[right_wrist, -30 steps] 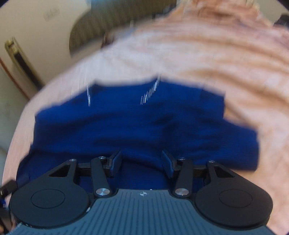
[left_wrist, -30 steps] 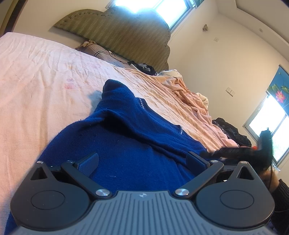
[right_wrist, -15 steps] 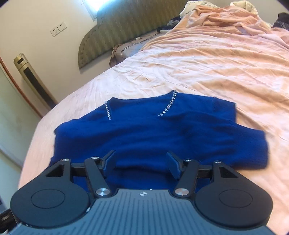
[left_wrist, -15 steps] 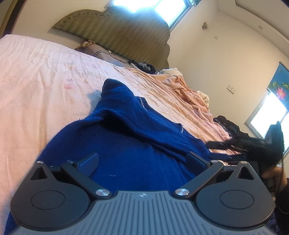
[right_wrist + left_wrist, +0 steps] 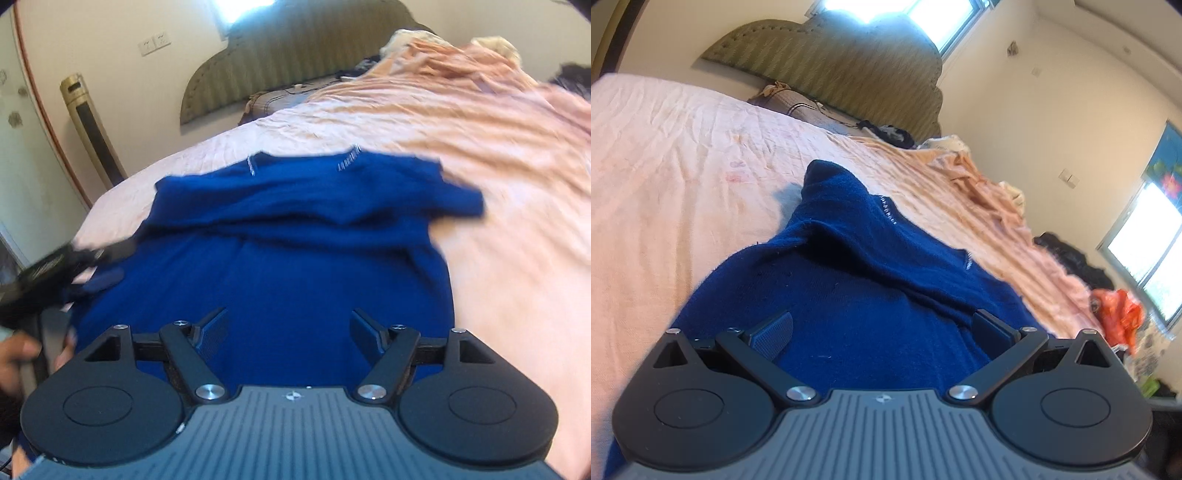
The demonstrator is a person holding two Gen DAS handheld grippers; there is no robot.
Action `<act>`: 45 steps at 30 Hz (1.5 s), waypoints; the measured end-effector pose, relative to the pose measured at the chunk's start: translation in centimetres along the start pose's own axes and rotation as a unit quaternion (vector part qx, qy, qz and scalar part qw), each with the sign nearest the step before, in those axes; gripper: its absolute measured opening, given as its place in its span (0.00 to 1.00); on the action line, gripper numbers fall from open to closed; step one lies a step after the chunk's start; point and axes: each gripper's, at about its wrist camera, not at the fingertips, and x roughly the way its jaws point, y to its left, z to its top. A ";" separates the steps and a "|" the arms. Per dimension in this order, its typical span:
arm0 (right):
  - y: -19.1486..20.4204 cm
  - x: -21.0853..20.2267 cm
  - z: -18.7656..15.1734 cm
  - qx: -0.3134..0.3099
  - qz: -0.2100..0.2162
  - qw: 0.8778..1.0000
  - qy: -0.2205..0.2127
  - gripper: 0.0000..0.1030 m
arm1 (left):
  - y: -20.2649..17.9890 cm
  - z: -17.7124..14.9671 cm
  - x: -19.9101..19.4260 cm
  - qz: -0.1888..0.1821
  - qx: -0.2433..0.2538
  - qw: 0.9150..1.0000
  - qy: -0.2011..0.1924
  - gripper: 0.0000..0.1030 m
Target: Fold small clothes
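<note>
One blue sweater [image 5: 295, 258] lies flat on the pink bedsheet [image 5: 498, 166], neck toward the green headboard [image 5: 280, 66], its upper part folded down across the body. Two short lines of small white stitching sit at the neckline; no writing can be read there.

Left gripper [image 5: 882, 325]: jaws spread wide, nothing between them, low over the sweater's body. Right gripper [image 5: 290, 325]: jaws likewise wide apart and empty, over the hem end.

Open sheet lies to the sweater's right side in the right wrist view, wrinkled but bare. Bed edge falls off at left, near a tall gold floor unit [image 5: 94, 129]. A hand [image 5: 14, 358] grips the left tool's handle there. Orange cloth [image 5: 1119, 314] lies beyond the far bed edge.
</note>
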 end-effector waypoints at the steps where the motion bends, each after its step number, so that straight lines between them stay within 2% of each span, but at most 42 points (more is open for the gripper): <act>1: 0.3 -0.3 -0.9 -0.001 -0.002 1.000 0.000 0.74 | -0.6 0.0 -0.3 0.012 0.013 1.000 0.001 1.00; 5: 2.4 0.1 -3.3 -0.031 -0.047 0.998 -0.008 0.83 | -3.0 -1.2 -1.8 0.023 0.052 0.998 0.036 1.00; 8: 3.9 1.0 -3.1 -0.040 -0.081 0.996 -0.028 0.85 | -4.9 -2.8 -2.3 0.036 0.106 0.991 0.069 1.00; 10: 4.8 2.0 -2.1 -0.033 -0.087 0.995 -0.042 0.99 | -6.1 -3.8 -2.4 0.051 0.157 0.983 0.076 1.00; 13: 6.1 4.7 -0.8 -0.046 -0.122 0.991 -0.017 1.00 | -6.9 -4.6 -1.6 0.079 0.203 0.971 0.103 1.00; 15: 6.4 6.6 -0.9 -0.057 -0.156 0.986 0.027 1.00 | -7.3 -5.3 -1.6 0.088 0.233 0.963 0.107 1.00; 17: 6.0 6.0 -2.0 -0.043 -0.152 0.987 0.002 1.00 | -7.8 -6.0 -1.7 0.097 0.263 0.954 0.111 1.00; 21: 6.0 4.6 -3.4 -0.034 -0.157 0.987 -0.009 1.00 | -7.4 -5.9 -1.9 0.088 0.252 0.958 0.105 1.00; 28: 7.2 2.0 -6.2 -0.028 -0.170 0.985 -0.015 1.00 | -7.3 -5.6 -1.8 0.084 0.246 0.960 0.103 1.00; 45: 7.6 2.1 -6.5 -0.027 -0.174 0.984 -0.017 1.00 | -7.2 -5.5 -2.0 0.080 0.242 0.962 0.102 1.00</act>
